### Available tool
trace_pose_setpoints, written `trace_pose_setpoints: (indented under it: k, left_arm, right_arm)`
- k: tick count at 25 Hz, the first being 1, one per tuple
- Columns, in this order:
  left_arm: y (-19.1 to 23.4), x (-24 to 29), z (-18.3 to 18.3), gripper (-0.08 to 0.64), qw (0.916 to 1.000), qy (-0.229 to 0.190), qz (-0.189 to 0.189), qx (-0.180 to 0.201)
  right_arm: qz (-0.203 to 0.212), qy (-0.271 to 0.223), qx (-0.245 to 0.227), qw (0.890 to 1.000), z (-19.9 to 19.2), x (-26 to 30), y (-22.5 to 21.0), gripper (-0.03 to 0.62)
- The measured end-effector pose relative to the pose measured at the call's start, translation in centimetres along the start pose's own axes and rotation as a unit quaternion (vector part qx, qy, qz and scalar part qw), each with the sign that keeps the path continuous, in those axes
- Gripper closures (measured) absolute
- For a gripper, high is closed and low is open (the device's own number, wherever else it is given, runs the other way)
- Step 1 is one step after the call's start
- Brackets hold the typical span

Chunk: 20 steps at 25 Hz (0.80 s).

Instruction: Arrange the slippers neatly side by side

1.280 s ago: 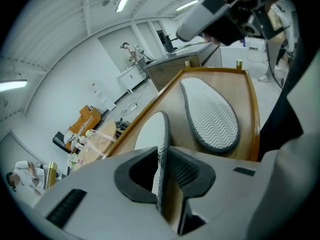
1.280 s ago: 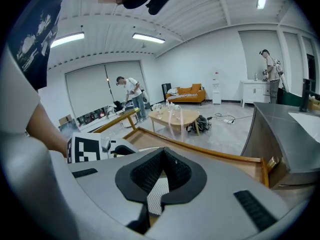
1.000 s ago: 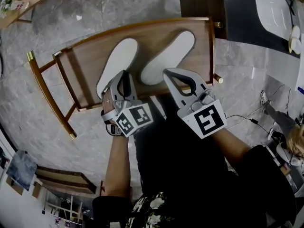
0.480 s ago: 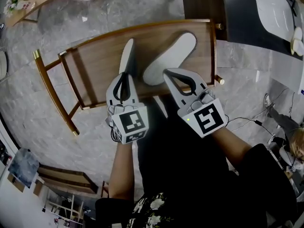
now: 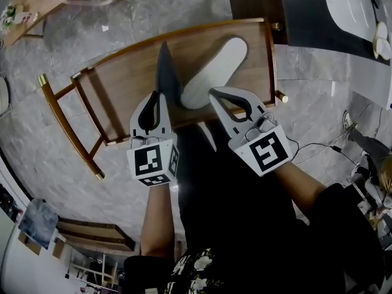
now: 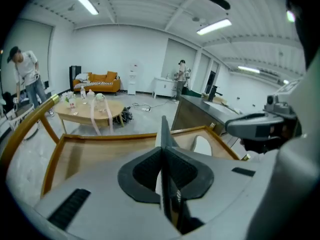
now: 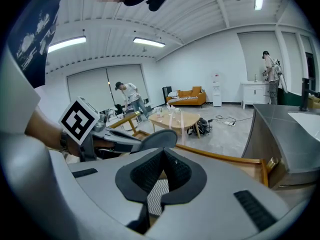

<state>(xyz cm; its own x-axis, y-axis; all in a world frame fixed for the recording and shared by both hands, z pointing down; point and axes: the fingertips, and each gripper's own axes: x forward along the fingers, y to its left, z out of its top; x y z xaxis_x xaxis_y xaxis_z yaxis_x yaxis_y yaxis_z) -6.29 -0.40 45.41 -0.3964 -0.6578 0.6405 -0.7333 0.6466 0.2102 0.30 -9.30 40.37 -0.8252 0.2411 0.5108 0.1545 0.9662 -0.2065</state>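
The flat slipper lies on the wooden seat, just right of the slipper turned on edge.

The floor is grey, stone-look tile. On it stands a low wooden bench with brass-tipped corners. Just beside it is a dark counter carrying a white basin. The walls are plain white. The ribbed white ceiling carries long strip lights, all lit. Against the far wall sit an orange sofa, a tall white unit that may be a water dispenser, and a white cabinet. A low oval wooden table stands mid-room, with cables lying on the floor near it. Wide pale panels fill another wall.
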Motion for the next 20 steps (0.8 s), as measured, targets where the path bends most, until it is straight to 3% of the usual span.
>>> trace_pose_setpoints:
  k: [7, 14, 20]
  left_arm:
    - [1.7, 0.5, -0.3, 0.531, 0.9909, -0.004, -0.034, -0.130]
    - [3.9, 0.8, -0.9, 0.531, 0.9947, 0.015, -0.022, -0.099]
    - [3.9, 1.4, -0.1, 0.531, 0.9940, -0.007, -0.064, -0.089]
  right_arm:
    - [-0.011, 0.005, 0.013, 1.000, -0.4, 0.4, 0.1, 0.595]
    - [-0.023, 0.010, 0.029, 0.999, -0.7, 1.2, 0.9, 0.595]
    - [-0.041, 0.015, 0.038, 0.998, -1.1, 1.7, 1.5, 0.595]
